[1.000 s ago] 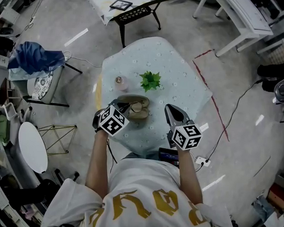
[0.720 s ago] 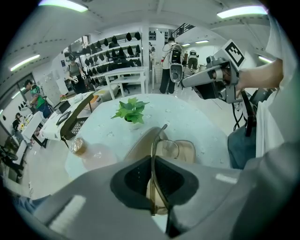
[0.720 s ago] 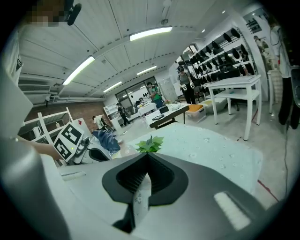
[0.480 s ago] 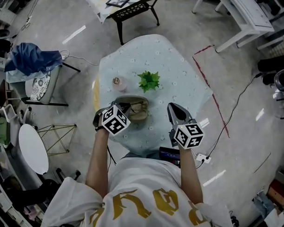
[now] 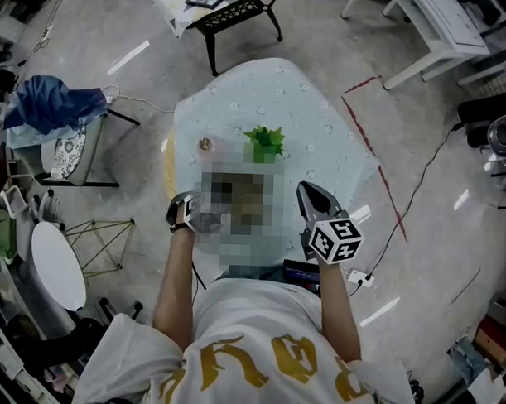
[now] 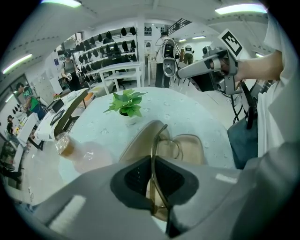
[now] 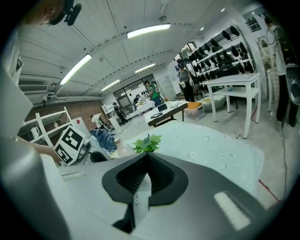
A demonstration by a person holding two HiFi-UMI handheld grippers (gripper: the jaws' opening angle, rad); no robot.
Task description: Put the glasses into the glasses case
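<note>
The left tongs (image 6: 153, 158) are clamped on a temple of the glasses (image 6: 151, 143). A lens rim shows over the open tan glasses case (image 6: 194, 145), which lies by the counter's (image 6: 187, 112) near edge. Only the left gripper view shows this grip. The right tongs (image 7: 147, 157), closed and empty, hover over the counter's near-right edge.
</note>
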